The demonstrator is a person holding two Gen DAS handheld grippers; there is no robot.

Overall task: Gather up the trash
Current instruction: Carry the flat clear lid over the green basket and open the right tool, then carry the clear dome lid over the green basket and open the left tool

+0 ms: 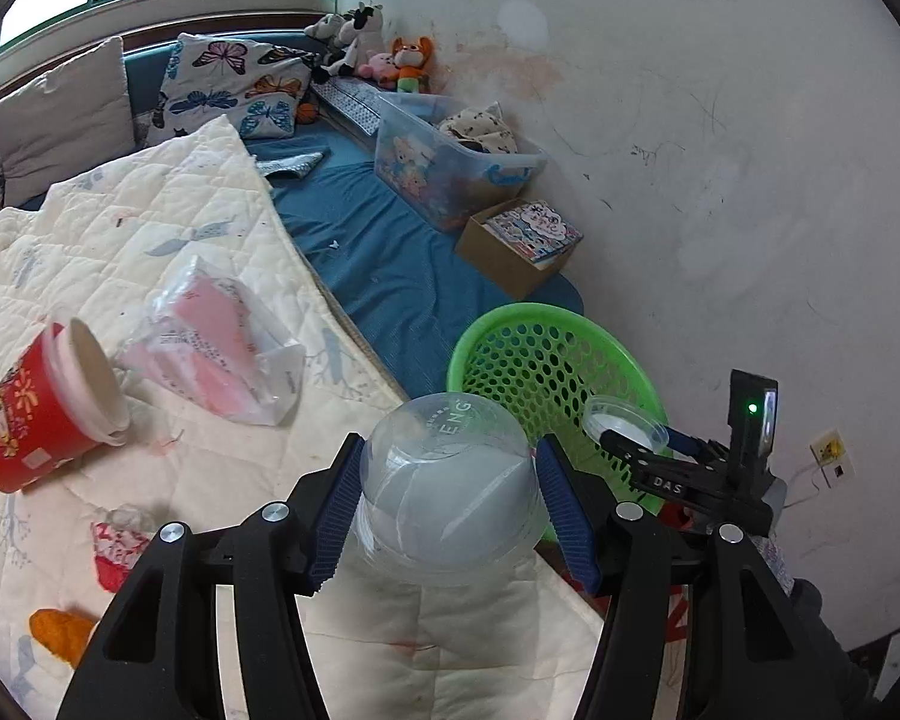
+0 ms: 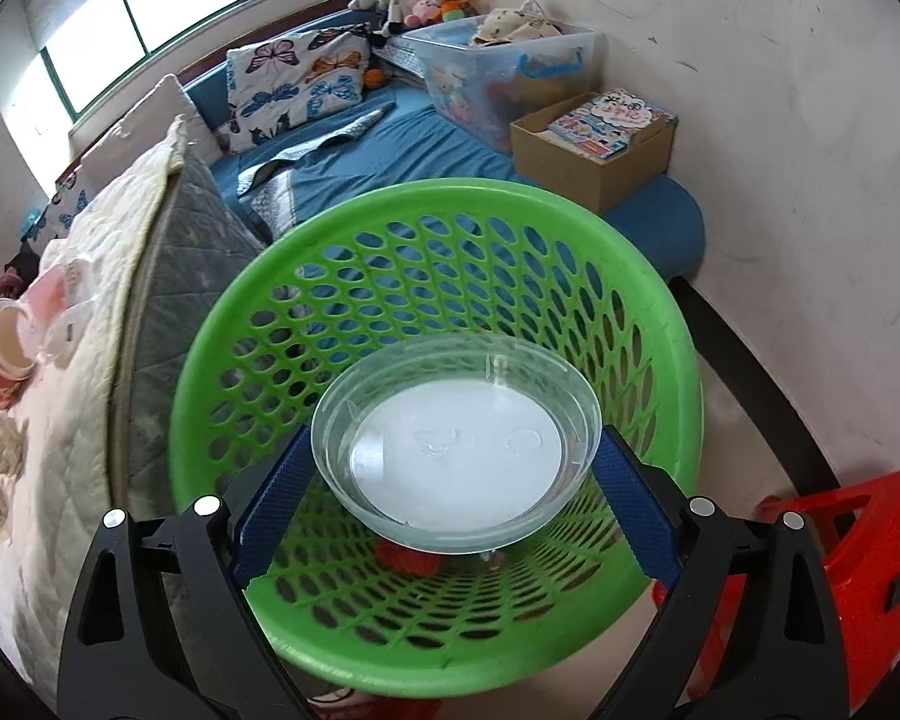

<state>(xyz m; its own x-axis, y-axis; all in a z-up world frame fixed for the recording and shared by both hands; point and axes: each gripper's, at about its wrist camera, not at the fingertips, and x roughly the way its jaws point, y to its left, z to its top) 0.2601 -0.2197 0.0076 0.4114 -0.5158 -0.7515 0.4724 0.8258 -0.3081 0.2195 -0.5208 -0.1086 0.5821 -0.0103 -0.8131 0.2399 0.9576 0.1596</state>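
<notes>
My left gripper [image 1: 450,450] is shut on a clear plastic tub [image 1: 450,480], held bottom-forward above the quilted bed edge. A green perforated basket [image 1: 513,324] stands on the floor just beyond it. My right gripper [image 2: 453,438] is shut on a shallow clear plastic dish [image 2: 456,456], its blue pads [image 2: 630,492] pressing on both sides, right over the basket [image 2: 450,192] mouth. In the left wrist view that gripper [image 1: 630,444] and dish [image 1: 624,420] hang over the basket's right rim. A red scrap [image 2: 405,558] lies in the basket's bottom.
On the quilt lie a tipped red paper cup [image 1: 42,402], a pink-filled plastic bag [image 1: 210,342], a red wrapper [image 1: 114,546] and an orange scrap [image 1: 60,636]. A clear storage bin [image 1: 450,162] and cardboard box [image 1: 516,246] sit by the wall. A red stool [image 2: 840,570] stands right of the basket.
</notes>
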